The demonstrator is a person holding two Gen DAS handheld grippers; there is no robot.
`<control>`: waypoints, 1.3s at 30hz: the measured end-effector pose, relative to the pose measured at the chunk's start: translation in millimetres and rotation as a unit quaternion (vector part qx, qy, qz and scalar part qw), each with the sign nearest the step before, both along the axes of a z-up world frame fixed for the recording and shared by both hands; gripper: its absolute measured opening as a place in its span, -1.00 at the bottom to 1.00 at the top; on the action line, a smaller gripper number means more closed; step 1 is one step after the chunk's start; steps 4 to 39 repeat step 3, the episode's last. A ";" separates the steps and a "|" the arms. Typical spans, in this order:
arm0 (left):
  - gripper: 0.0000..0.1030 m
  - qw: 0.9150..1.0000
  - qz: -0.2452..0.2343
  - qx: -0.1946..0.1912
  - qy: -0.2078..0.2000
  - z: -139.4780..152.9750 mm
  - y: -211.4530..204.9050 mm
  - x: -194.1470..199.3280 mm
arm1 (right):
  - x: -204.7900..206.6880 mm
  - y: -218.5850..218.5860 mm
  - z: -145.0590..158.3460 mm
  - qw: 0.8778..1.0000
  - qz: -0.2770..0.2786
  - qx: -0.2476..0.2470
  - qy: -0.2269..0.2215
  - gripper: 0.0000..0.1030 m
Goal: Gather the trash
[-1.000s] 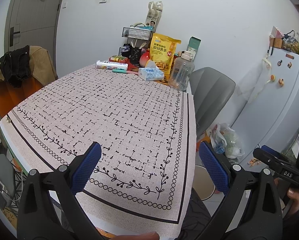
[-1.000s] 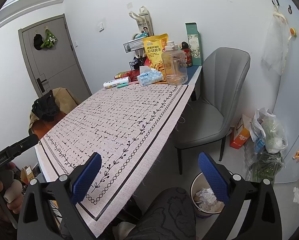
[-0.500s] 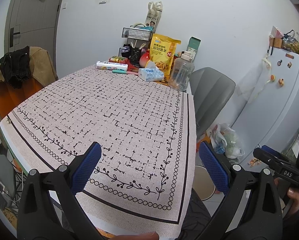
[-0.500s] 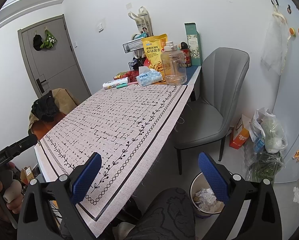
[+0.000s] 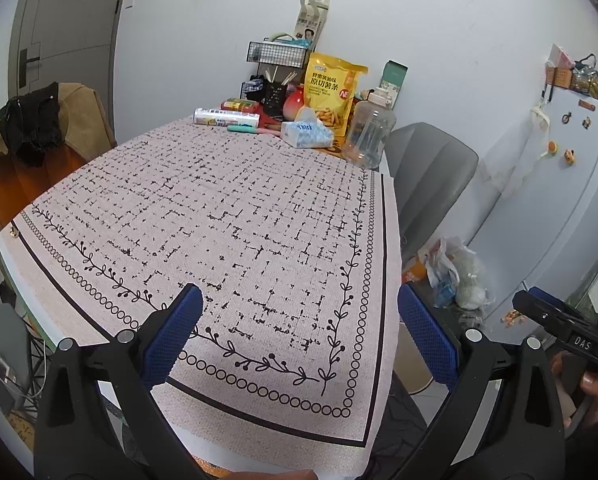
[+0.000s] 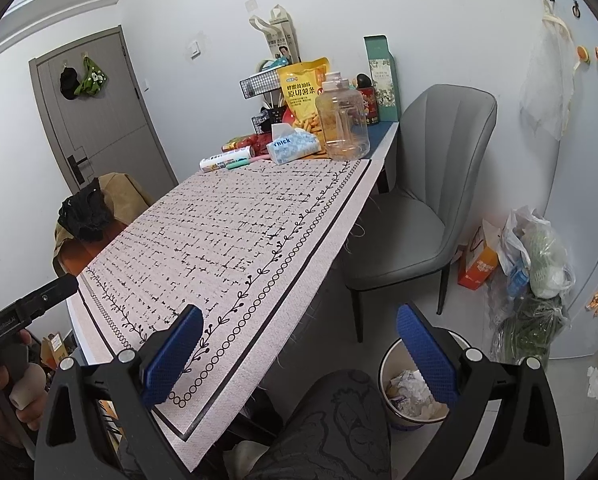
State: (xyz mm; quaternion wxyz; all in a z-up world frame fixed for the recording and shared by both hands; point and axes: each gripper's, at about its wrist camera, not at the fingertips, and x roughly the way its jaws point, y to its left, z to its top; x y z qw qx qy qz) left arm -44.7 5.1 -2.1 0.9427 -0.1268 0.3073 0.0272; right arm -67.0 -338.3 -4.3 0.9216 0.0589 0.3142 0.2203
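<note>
Blue-padded left gripper (image 5: pixel 299 336) and right gripper (image 6: pixel 299 354) are hovering, jaws apart and holding nothing, beside the tablecloth (image 6: pixel 235 240); crumpled paper is lying in the bin (image 6: pixel 385 364) below the tablecloth.

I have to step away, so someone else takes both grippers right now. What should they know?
Left gripper: jaws open, empty, held over the near edge of the tablecloth.
Right gripper: jaws open, empty, held off the table's right side, above the trash bin.
The bin stands on the floor beside the grey chair and already holds crumpled paper.
The cloth shows no loose trash. The far end holds a tissue pack, a snack bag and a clear jug.
Left: probably only check the far end and the floor for scraps; I can see none.
</note>
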 end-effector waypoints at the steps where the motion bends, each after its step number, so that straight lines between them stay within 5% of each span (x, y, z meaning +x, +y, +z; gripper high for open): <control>1: 0.88 1.000 0.000 -0.002 0.002 -1.8 0.8 0.5 | 0.7 0.7 -1.0 1.000 0.000 -0.001 0.001 0.85; 39: 0.88 1.000 0.001 -0.004 0.005 -4.7 2.1 1.8 | 2.8 3.0 -4.2 1.000 -0.002 -0.005 0.005 0.85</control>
